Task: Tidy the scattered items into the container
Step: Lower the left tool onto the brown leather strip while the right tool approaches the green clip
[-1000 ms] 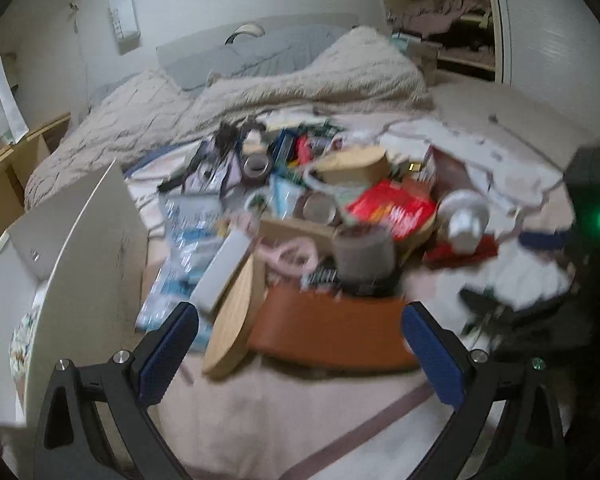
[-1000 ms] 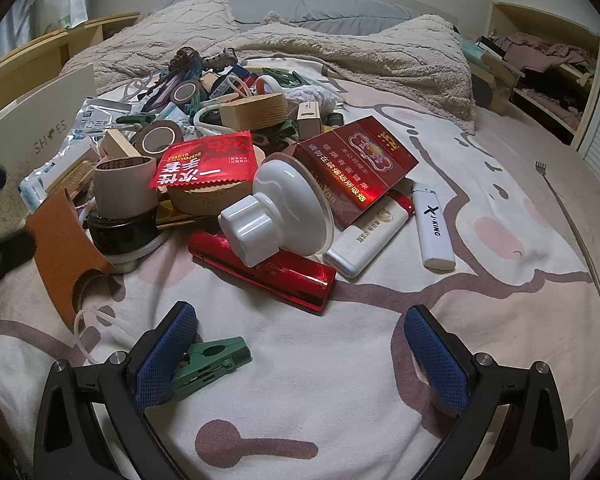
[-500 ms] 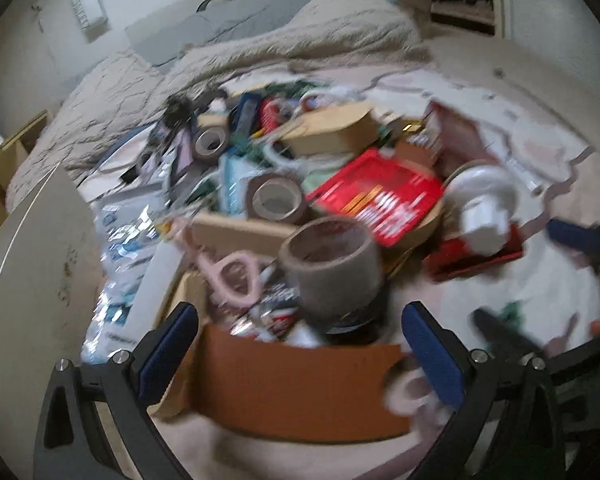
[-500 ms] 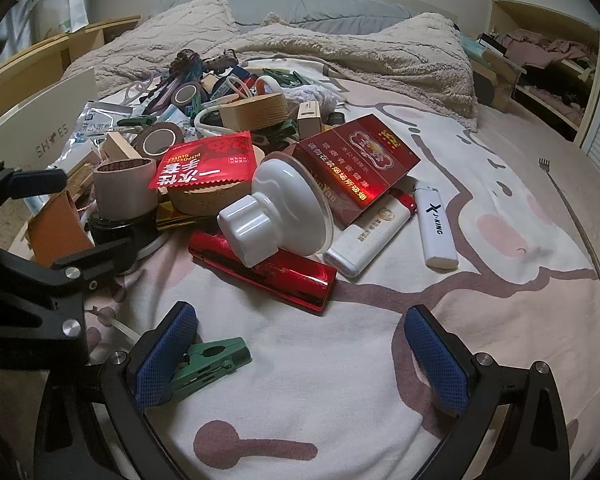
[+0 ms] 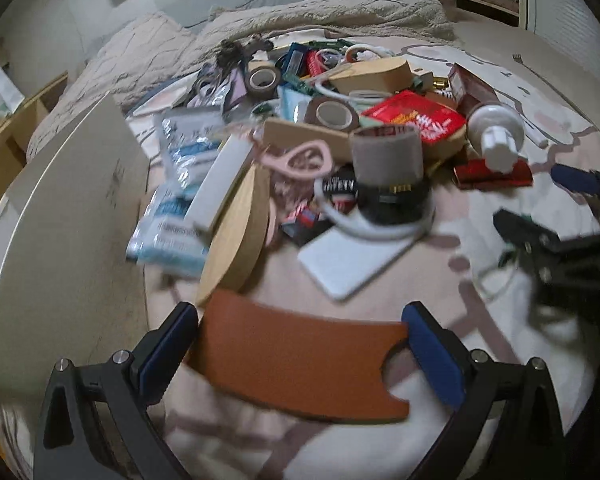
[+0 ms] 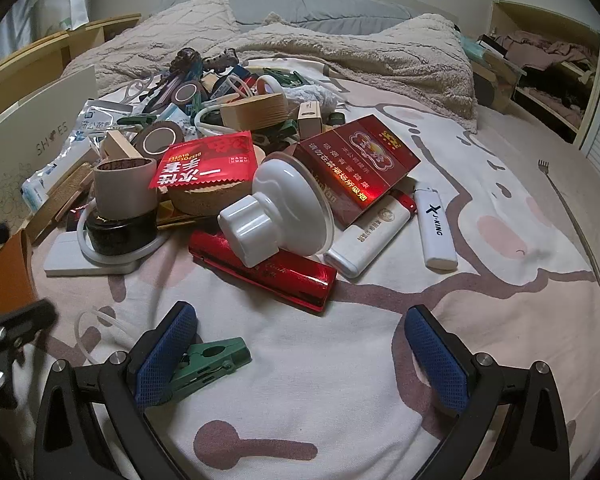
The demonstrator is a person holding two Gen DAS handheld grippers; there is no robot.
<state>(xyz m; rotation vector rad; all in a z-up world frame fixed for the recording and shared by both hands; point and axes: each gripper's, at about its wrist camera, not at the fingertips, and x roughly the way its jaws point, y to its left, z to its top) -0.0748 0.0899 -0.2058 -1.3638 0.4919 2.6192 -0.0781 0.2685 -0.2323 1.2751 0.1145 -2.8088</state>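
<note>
**A:** ok so the left claw has dropped in close on the brown leather piece. A second ago that piece sat well ahead of it at the near edge of the pile, now it fills the gap between the two blue pads. The pads are spread wide, one at each end of the leather, and I can't tell if either one touches it yet. Nothing is clamped.

**B:** and the pile behind it?

**A:** Looks untouched. Just past the leather there's the white flat slab, then the grey tape roll stacked on the black round tin. The wooden oval lid leans just left of the leather. The white shoe box, which I take to be the container, stands off to the leather's left, close by.

**B:** right claw doing anything?

**A:** The right claw hasn't budged, spread apart over the bed sheet with nothing between the pads. The green clothes peg lies against its left pad. The red packet is further on.

**B:** so basically first pick lined up?

**A:** My read, yeah. Squeeze on the leather, swing left into the box. It's thin and flat, so it may flex or slip.
</note>
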